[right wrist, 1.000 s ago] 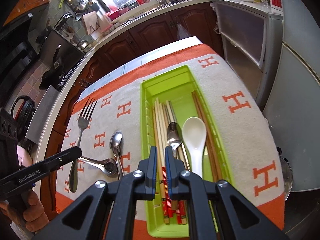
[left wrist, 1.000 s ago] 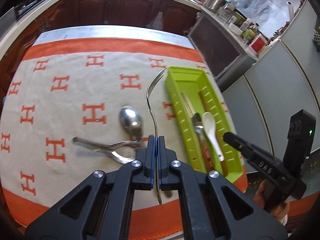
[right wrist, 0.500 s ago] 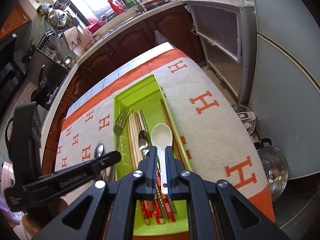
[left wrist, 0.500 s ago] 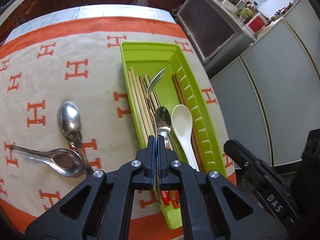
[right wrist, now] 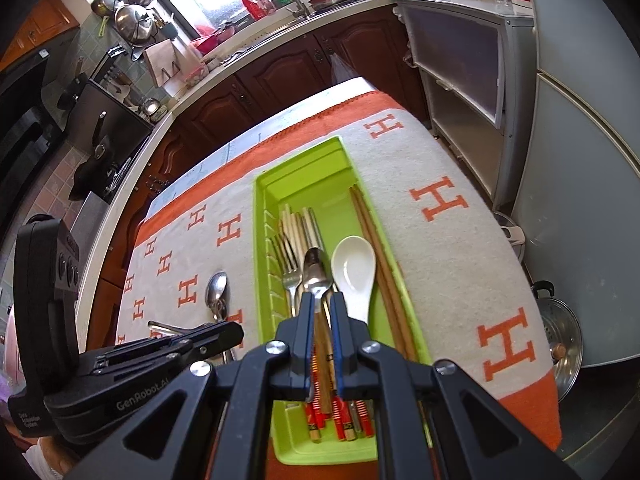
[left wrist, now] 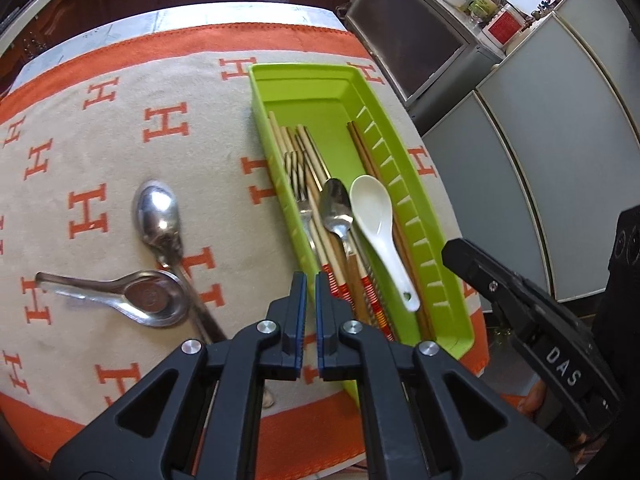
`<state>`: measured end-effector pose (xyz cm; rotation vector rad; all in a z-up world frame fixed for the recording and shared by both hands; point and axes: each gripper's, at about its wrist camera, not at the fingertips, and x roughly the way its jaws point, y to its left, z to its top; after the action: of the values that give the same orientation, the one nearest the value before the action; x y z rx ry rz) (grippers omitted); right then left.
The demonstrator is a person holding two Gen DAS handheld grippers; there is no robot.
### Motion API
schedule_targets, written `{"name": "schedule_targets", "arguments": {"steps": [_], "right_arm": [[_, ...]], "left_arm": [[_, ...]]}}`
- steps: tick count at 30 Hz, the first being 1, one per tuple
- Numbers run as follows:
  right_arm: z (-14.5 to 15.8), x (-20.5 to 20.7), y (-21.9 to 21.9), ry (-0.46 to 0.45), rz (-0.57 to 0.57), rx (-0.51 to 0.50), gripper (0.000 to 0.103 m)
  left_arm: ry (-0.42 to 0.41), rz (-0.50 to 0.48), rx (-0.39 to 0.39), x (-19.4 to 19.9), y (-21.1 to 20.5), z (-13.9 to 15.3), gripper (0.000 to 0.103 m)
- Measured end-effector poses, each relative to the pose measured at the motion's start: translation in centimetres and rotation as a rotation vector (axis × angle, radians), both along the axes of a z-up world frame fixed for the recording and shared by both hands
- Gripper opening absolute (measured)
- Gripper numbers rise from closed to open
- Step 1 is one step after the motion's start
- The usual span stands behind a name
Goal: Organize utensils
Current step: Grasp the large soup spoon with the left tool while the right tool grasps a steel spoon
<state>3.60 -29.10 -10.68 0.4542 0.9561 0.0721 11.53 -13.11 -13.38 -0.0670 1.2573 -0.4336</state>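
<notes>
Fork now lies inside the green tray, against its left wall, on top of the pale chopsticks, tines toward the tray's far end. A second ago it was held over the cloth left of the tray. Half a second ago it was above the tray, tines lifted. Now it is down flat.

The fork's handle runs back to the left gripper and disappears behind the fingertips. The jaws are almost together with only a thin slit between the pads. Cannot tell whether the handle is clamped in that slit. This gripper has shifted from left of the tray to its near left wall.

Also in the tray, unchanged: a steel teaspoon just right of the fork, a white ceramic spoon right of that, and dark chopsticks along the right wall.

The right gripper hangs over the tray's near end as before, above the teaspoon's handle. Its jaws are nearly closed with a small gap and grip nothing.

Left of the tray, on the orange-and-cream cloth, are a large steel spoon and a steel soup spoon. The soup spoon's bowl touches the large spoon's handle. Both are in the same spots as earlier.
</notes>
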Motion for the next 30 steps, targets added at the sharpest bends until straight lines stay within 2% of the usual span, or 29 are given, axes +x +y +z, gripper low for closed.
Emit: {"name": "schedule_targets", "arguments": {"steps": [11, 14, 16, 17, 19, 24, 30], "right_arm": [[0.2, 0.3, 4.8, 0.011, 0.133, -0.014, 0.008], [0.2, 0.4, 6.3, 0.016, 0.173, -0.024, 0.008], [0.2, 0.5, 7.3, 0.019, 0.199, -0.031, 0.008], [0.2, 0.6, 7.7, 0.02, 0.208, -0.034, 0.008], [0.1, 0.6, 8.5, 0.024, 0.228, -0.036, 0.008], [-0.1, 1.0, 9.8, 0.039, 0.256, -0.037, 0.008], [-0.9, 1.3, 10.4, 0.063, 0.269, -0.039, 0.008]], "left_arm": [[-0.128, -0.019, 0.158, -2.5, 6.1, 1.2, 0.001], [-0.145, -0.046, 0.189, -2.8, 7.7, 1.2, 0.01], [-0.153, -0.069, 0.208, -2.7, 8.5, 1.3, 0.026], [-0.16, -0.08, 0.219, -2.6, 9.0, 1.4, 0.029], [-0.175, -0.106, 0.224, -2.3, 9.7, 1.8, 0.035], [-0.172, -0.188, 0.224, -0.2, 11.4, 2.2, 0.035], [-0.106, -0.257, 0.202, 3.3, 12.5, 1.2, 0.035]]}}
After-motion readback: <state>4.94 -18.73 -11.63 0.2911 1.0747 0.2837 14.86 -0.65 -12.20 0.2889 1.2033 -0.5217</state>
